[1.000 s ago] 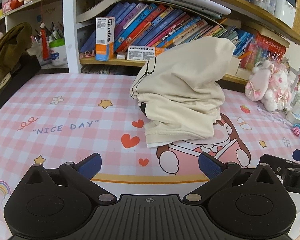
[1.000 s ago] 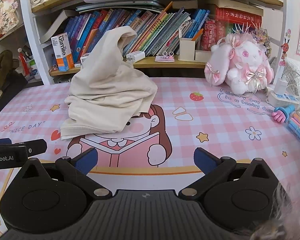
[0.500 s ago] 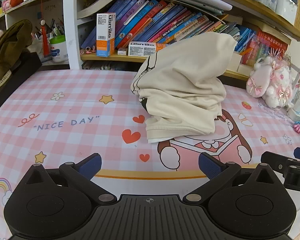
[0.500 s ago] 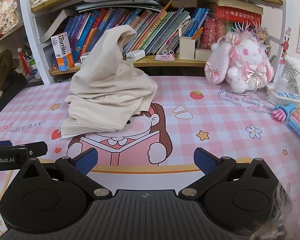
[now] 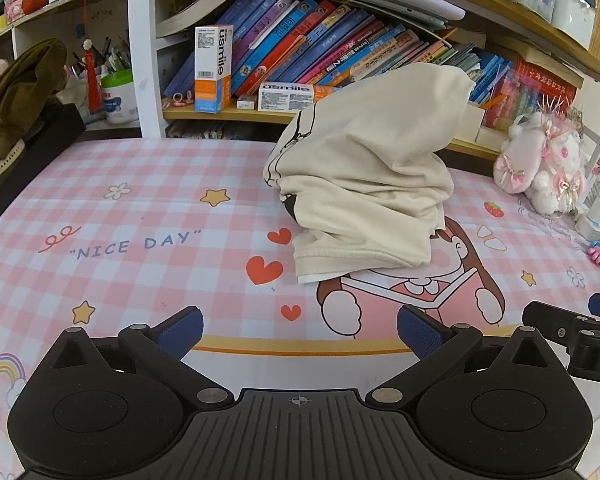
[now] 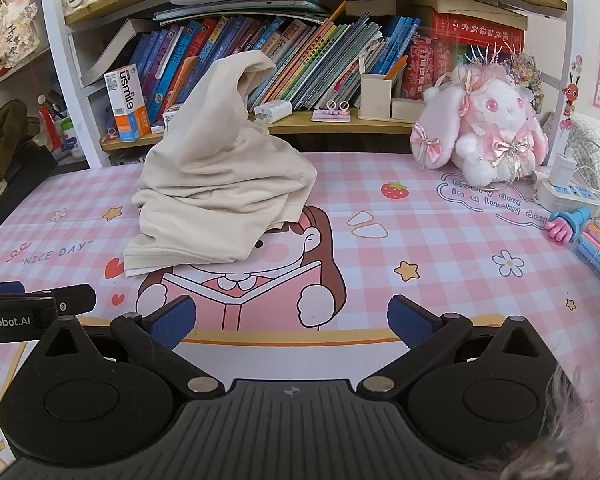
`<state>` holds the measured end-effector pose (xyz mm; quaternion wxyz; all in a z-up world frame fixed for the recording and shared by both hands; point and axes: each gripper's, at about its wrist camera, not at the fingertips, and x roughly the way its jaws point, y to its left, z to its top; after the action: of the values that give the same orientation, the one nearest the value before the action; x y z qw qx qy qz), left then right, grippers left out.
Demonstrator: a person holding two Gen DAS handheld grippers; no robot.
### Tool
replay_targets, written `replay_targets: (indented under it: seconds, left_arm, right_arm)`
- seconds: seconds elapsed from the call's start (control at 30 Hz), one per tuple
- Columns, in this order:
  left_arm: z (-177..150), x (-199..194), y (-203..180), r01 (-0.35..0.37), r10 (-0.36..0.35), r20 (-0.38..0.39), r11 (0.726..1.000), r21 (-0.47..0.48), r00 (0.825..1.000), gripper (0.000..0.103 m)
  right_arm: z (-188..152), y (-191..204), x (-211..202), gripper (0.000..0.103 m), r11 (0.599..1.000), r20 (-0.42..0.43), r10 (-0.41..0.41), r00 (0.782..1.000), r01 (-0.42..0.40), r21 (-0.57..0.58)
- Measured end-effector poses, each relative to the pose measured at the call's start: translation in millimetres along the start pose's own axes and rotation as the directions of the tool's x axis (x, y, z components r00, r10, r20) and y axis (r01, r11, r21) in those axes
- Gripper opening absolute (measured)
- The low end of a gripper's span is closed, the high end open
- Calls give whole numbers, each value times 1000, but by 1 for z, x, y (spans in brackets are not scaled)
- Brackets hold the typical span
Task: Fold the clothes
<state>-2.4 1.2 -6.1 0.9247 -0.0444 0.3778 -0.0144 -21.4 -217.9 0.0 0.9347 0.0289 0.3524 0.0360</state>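
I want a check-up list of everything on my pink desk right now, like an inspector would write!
Surface: pink checked desk mat with cartoon girl, hearts, stars; lies flat.
Job's things: beige garment heaped in a peaked pile, unfolded, on the mat.
Clutter: plush bunny at the back right; pink hand toy at the right edge.
Grippers: left gripper open, empty, short of the garment; right gripper open, empty.
Cables: power strip with white charger and cord, right edge.
Surroundings: bookshelf of leaning books behind; toothpaste box; olive cloth far left.
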Motion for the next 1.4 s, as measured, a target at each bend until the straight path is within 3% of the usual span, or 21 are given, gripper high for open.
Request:
replay_targets:
  seconds: [1.4]
  left_arm:
    - [-2,-4,-3,-6,6,-8,1000,8,1000,103]
  right_arm:
    - [-1,1,0,103,1000,-20,12,1000,-13,-5]
